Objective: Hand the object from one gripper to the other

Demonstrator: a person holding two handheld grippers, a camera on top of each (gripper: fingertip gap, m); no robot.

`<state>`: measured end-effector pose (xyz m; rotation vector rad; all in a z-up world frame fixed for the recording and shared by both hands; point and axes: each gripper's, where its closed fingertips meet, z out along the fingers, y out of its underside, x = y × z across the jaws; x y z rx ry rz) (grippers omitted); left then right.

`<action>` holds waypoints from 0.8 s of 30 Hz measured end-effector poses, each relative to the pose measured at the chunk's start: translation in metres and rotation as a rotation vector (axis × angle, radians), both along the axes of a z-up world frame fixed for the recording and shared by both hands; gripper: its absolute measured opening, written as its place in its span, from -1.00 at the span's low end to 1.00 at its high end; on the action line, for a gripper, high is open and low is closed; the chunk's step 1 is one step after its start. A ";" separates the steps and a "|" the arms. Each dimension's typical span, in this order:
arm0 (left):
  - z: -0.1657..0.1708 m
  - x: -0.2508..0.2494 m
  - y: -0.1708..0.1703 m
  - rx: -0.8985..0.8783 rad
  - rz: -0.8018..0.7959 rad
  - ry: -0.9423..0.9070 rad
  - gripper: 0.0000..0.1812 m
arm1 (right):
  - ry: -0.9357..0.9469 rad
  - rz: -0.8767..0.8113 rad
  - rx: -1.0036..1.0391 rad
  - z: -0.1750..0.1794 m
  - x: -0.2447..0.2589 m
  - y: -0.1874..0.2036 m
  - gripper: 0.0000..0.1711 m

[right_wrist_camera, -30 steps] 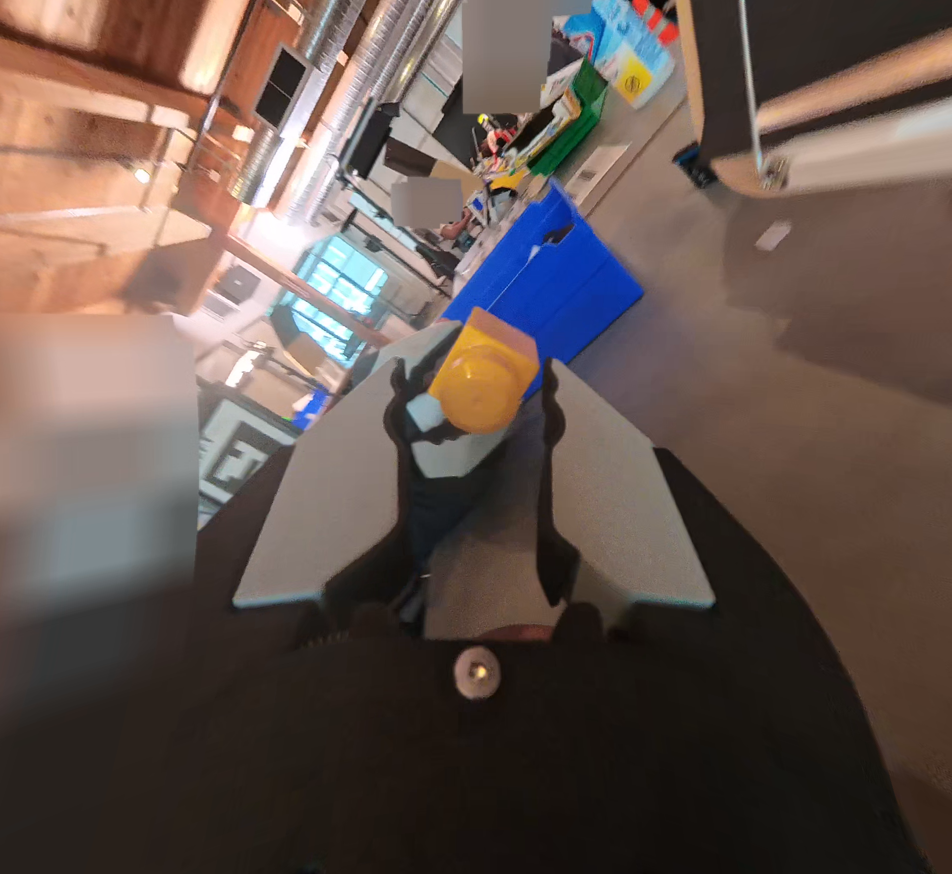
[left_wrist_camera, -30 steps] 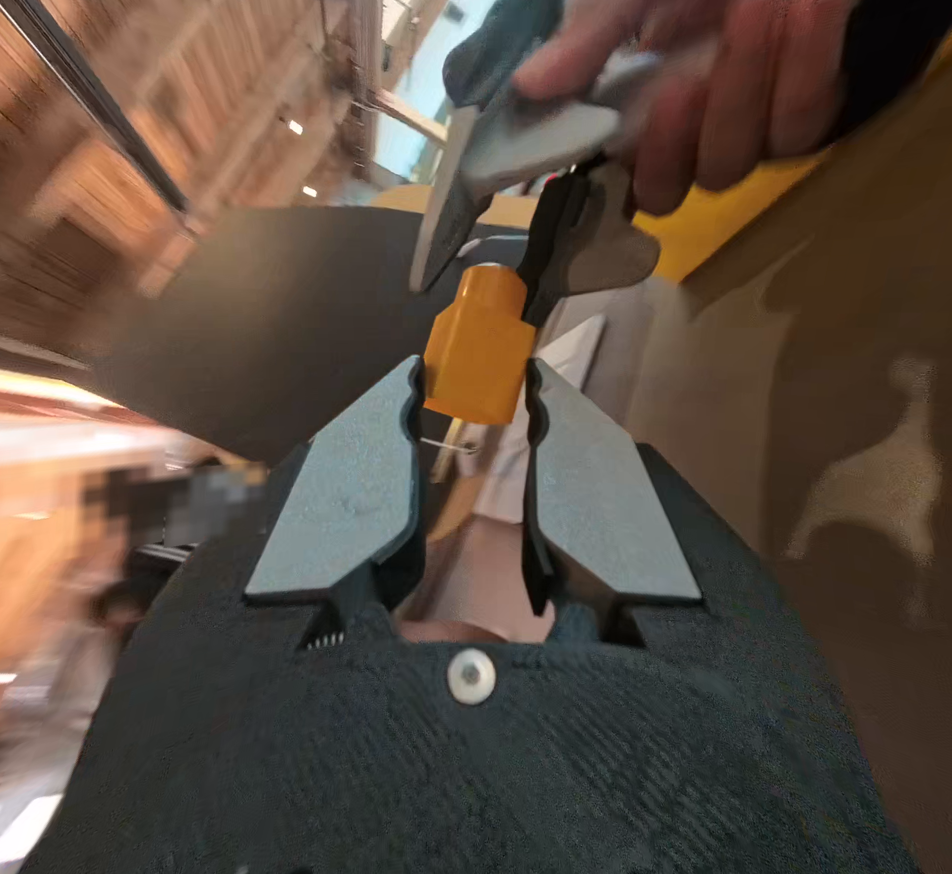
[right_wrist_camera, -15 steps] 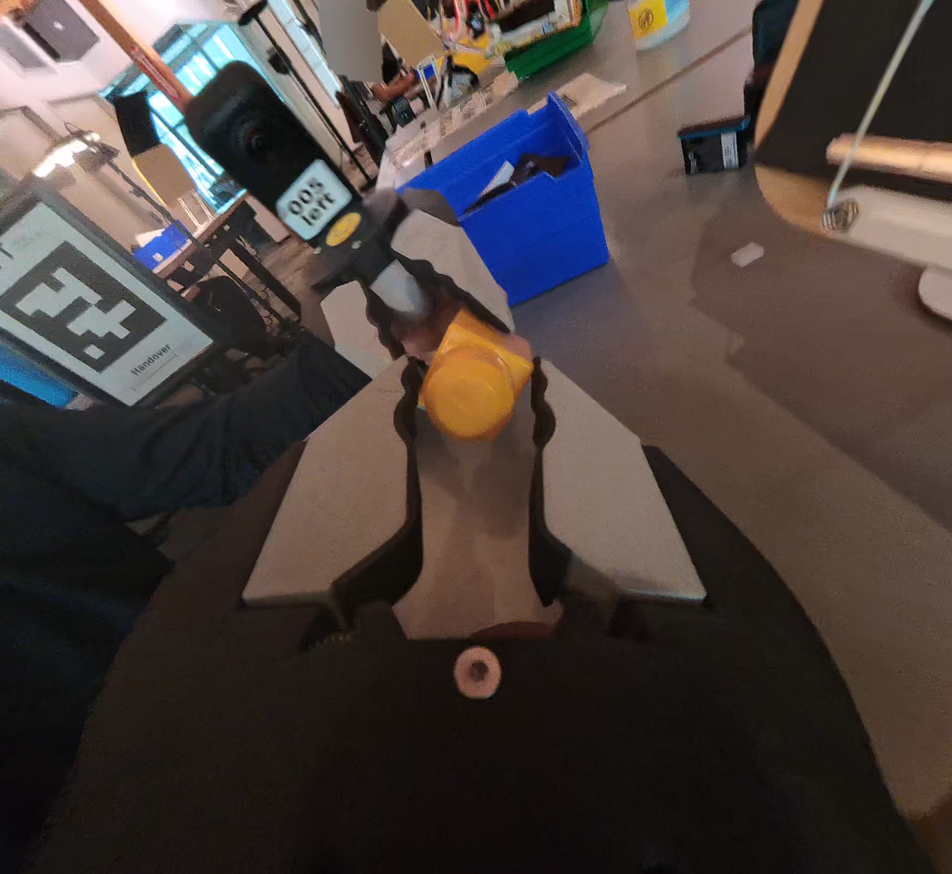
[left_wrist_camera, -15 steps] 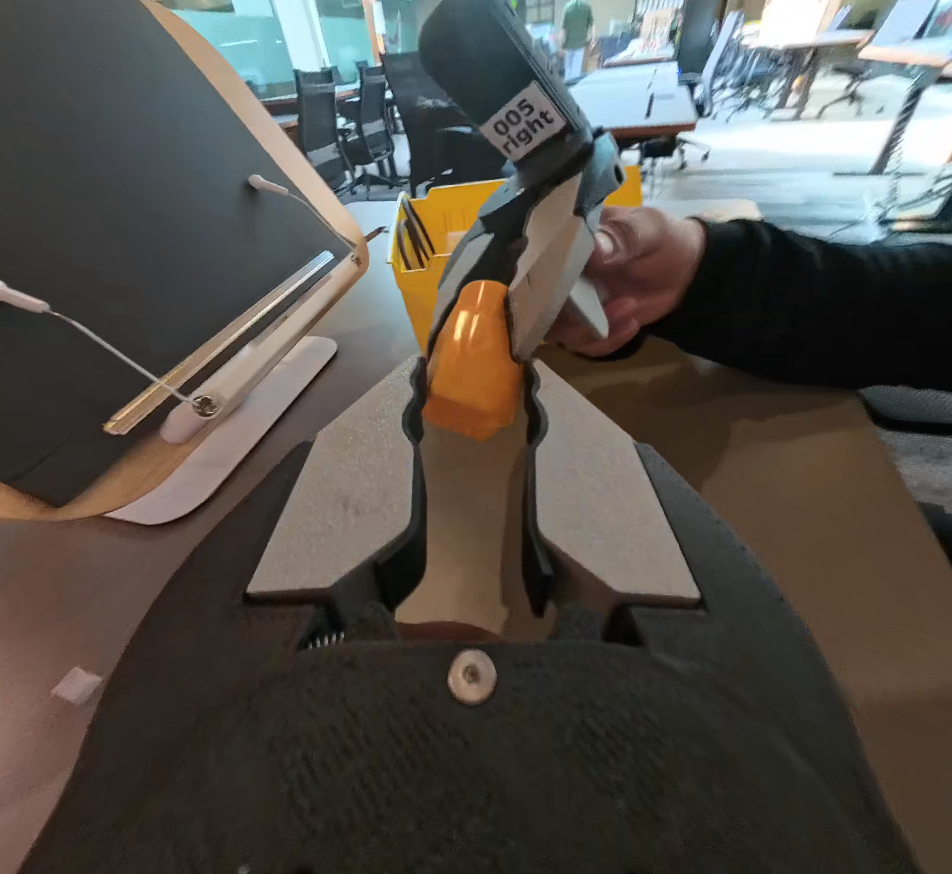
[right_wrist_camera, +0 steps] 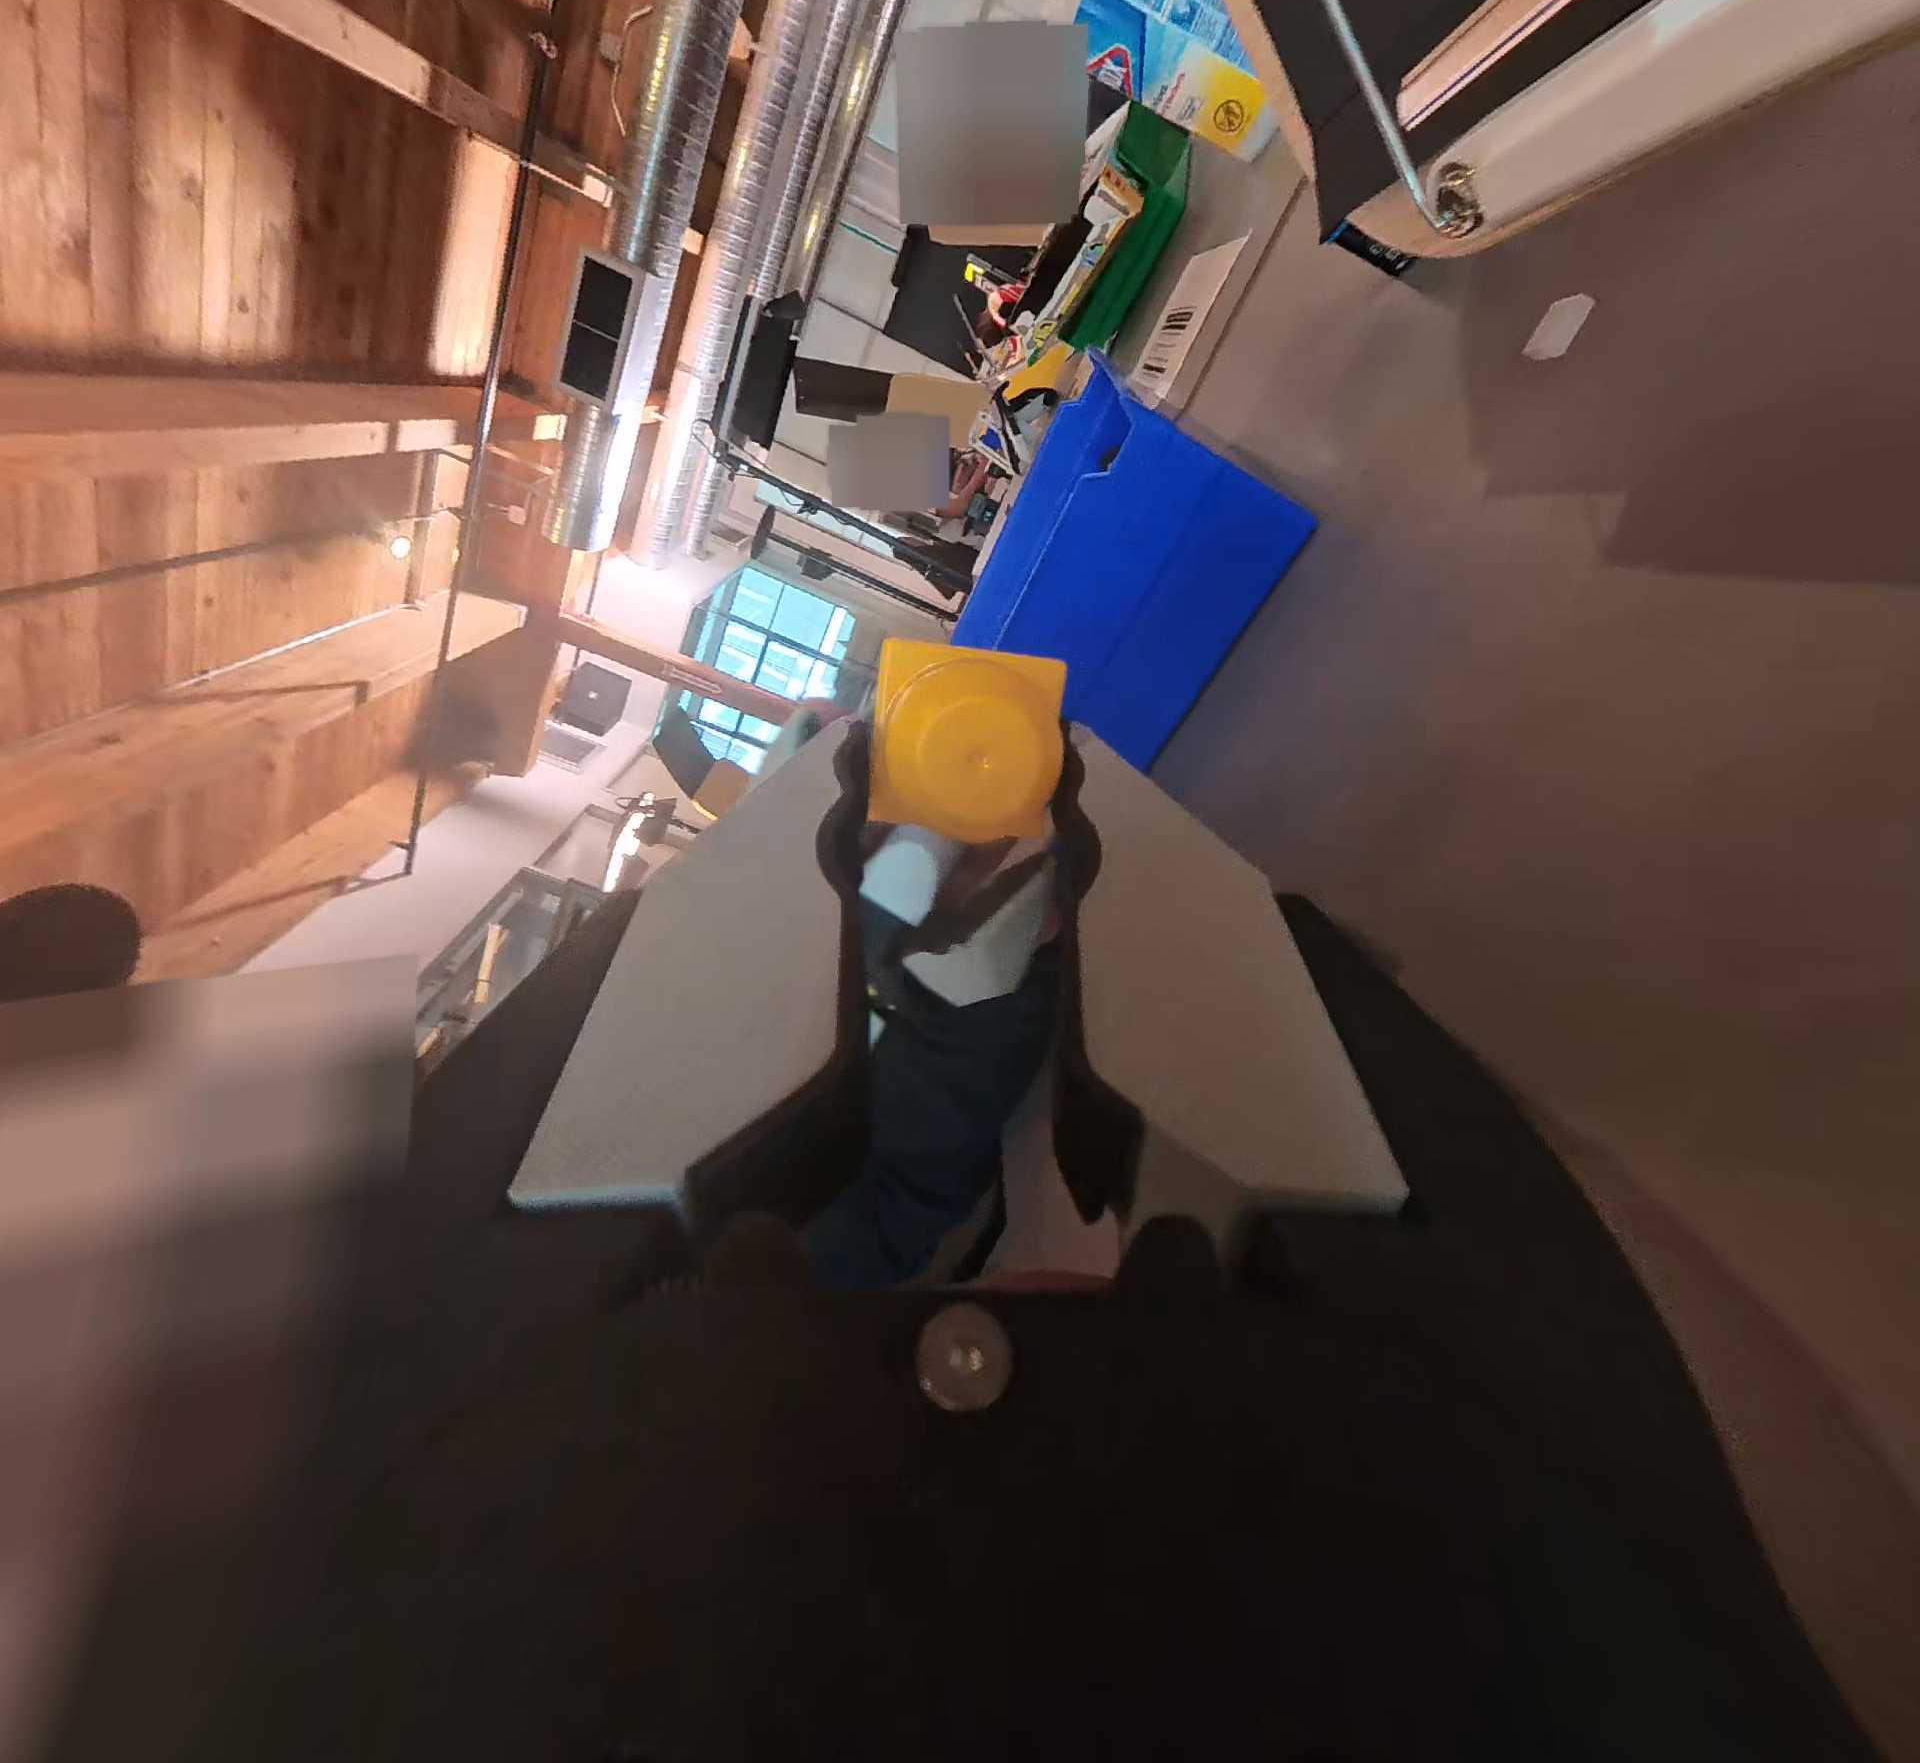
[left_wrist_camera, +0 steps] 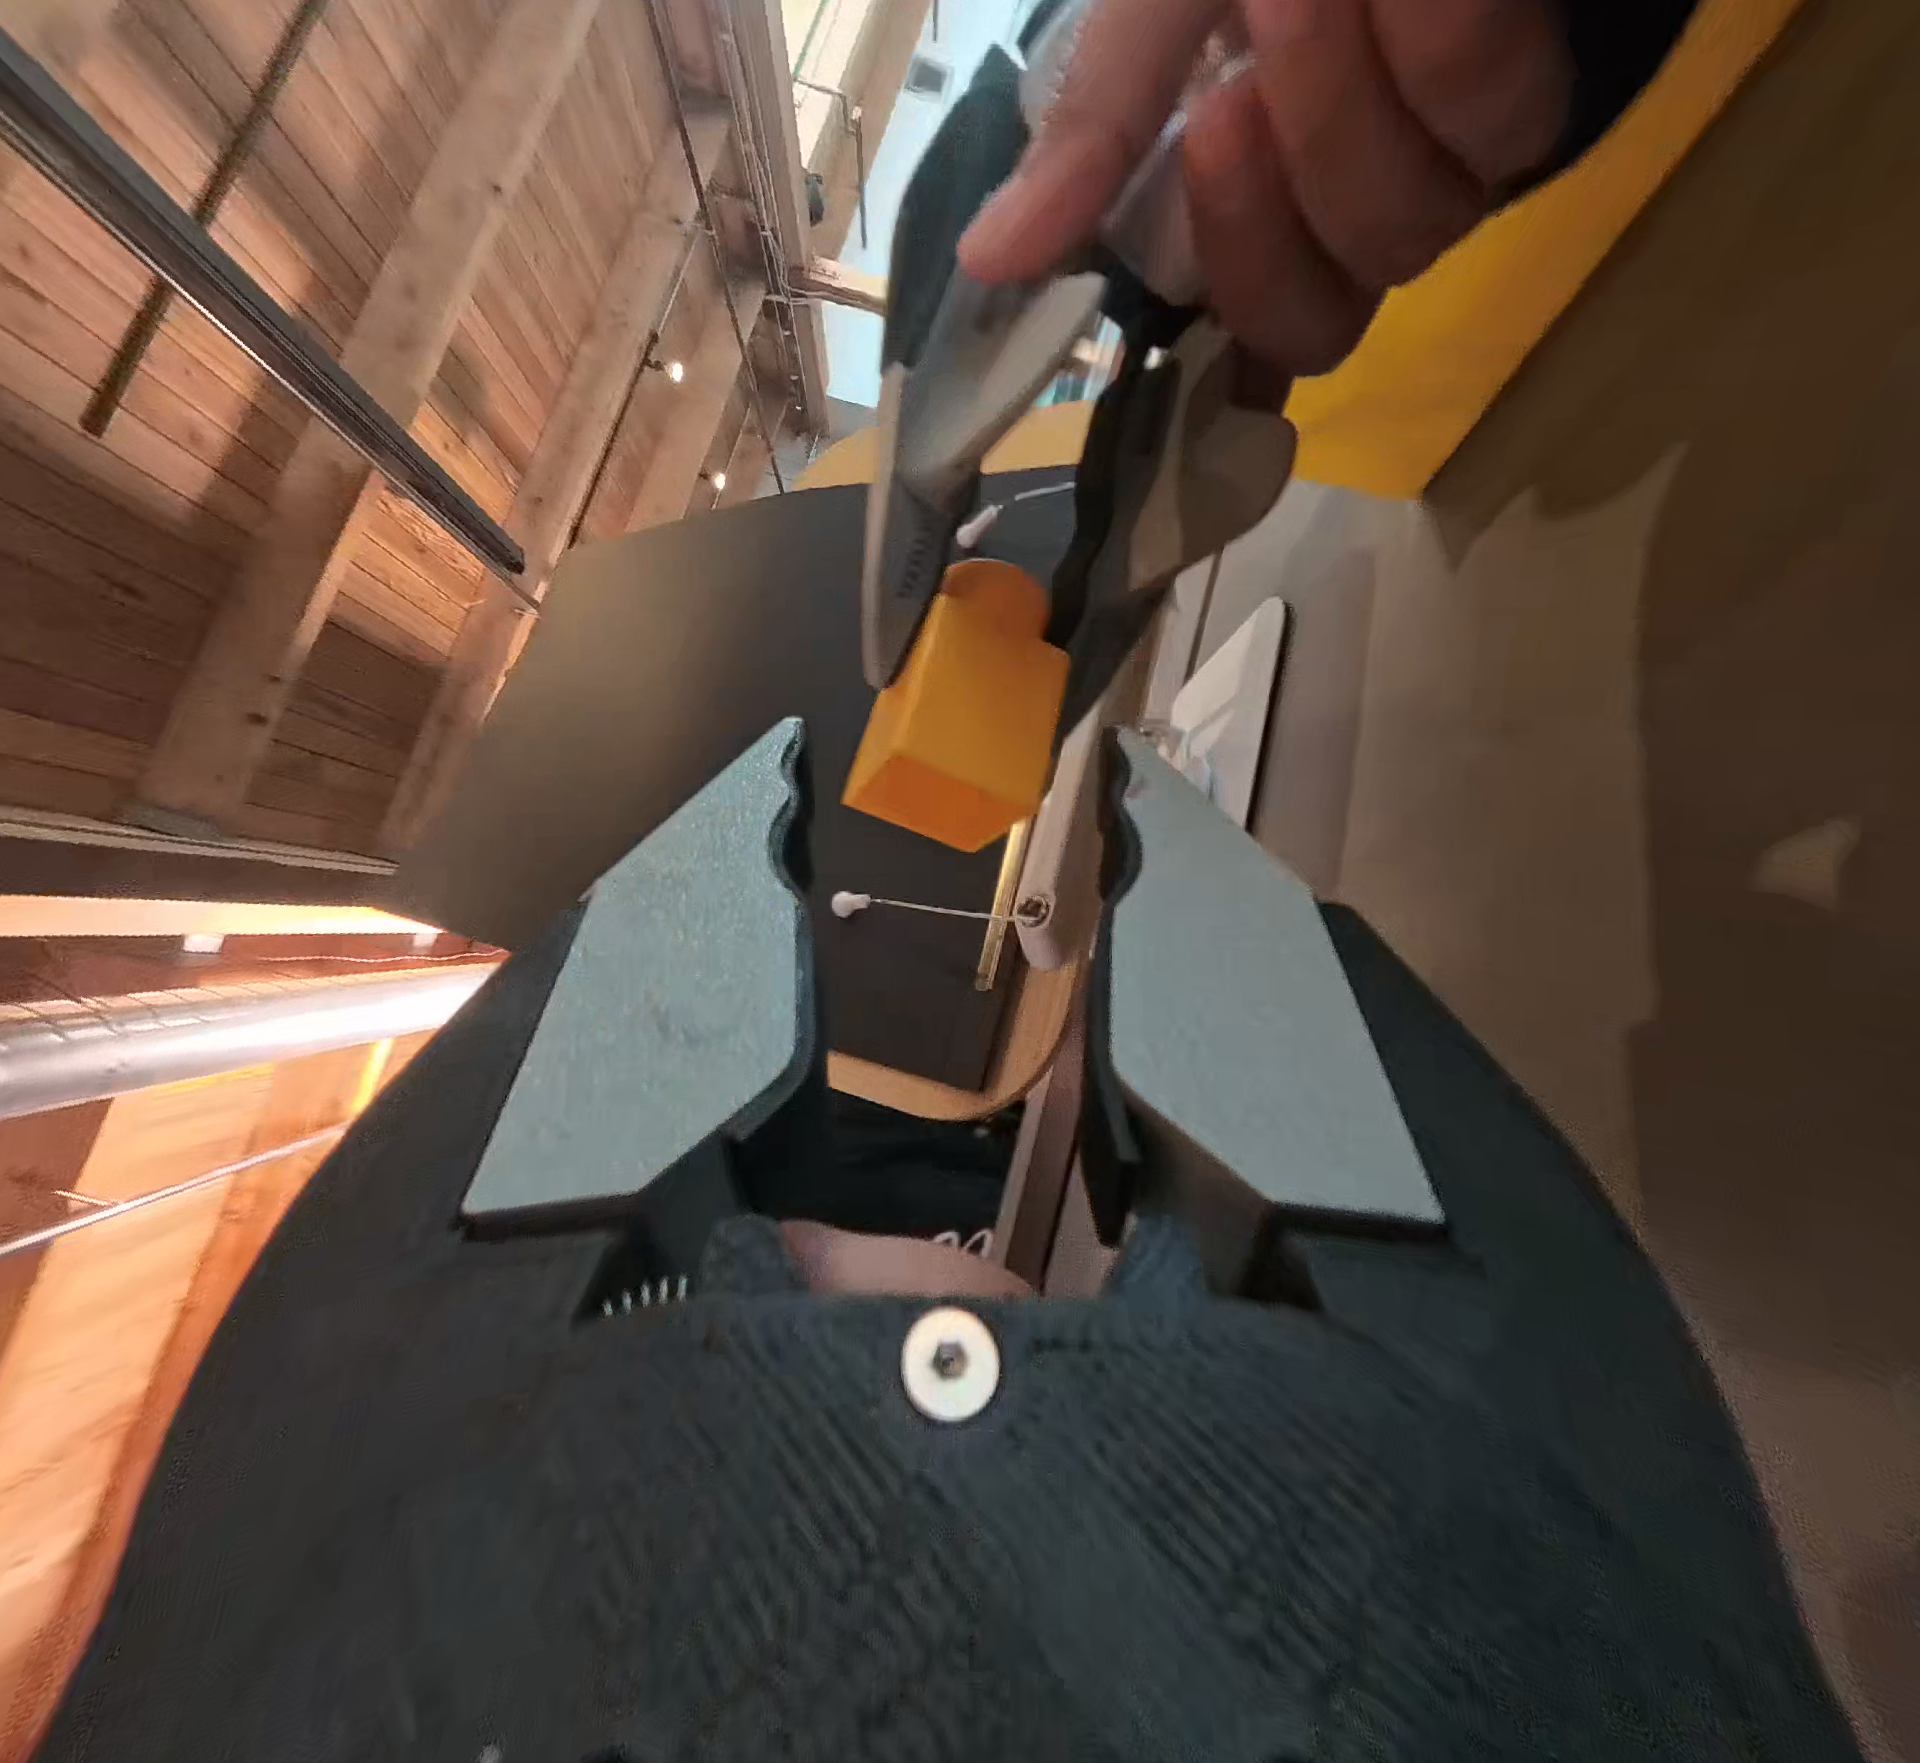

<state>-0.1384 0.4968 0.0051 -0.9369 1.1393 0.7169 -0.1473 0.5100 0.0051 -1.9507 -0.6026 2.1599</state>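
While gripped at its round neck between the fingertips of the right gripper [left_wrist_camera: 971, 612], the orange block [left_wrist_camera: 956, 726] hangs in the air, its square body tilted and pointing toward the left gripper [left_wrist_camera: 956, 778]. Left fingers [left_wrist_camera: 675, 965] stand spread apart, one on either side of the block's lower end, neither touching it. A hand [left_wrist_camera: 1299, 82] holds the right gripper from above. Right wrist view: the block [right_wrist_camera: 966, 742] sits clamped at the tips of the right gripper [right_wrist_camera: 961, 778], round end facing the camera; the left gripper's grey fingers show dimly beyond it, through the gap. Behind the block stands a blue bin [right_wrist_camera: 1132, 560] on the grey table [right_wrist_camera: 1662, 674], with a black board [left_wrist_camera: 675, 695] on a white base nearby. Wooden ceiling and silver ducts fill the tilted background.
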 end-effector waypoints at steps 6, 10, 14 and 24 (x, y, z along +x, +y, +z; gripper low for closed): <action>0.009 -0.012 0.005 0.079 0.084 0.030 -0.59 | 0.026 0.079 0.013 0.006 -0.001 -0.016 -0.62; 0.019 0.001 -0.006 -0.127 -0.096 -0.271 -0.61 | 0.035 0.048 0.367 0.019 -0.002 -0.024 -0.24; 0.017 0.009 -0.006 -0.371 -0.247 -0.546 -0.61 | 0.041 0.033 0.642 0.025 -0.002 -0.035 -0.23; -0.011 0.000 0.017 -0.531 -0.182 -0.676 -0.63 | -0.165 -0.220 0.911 0.045 0.022 -0.017 -0.62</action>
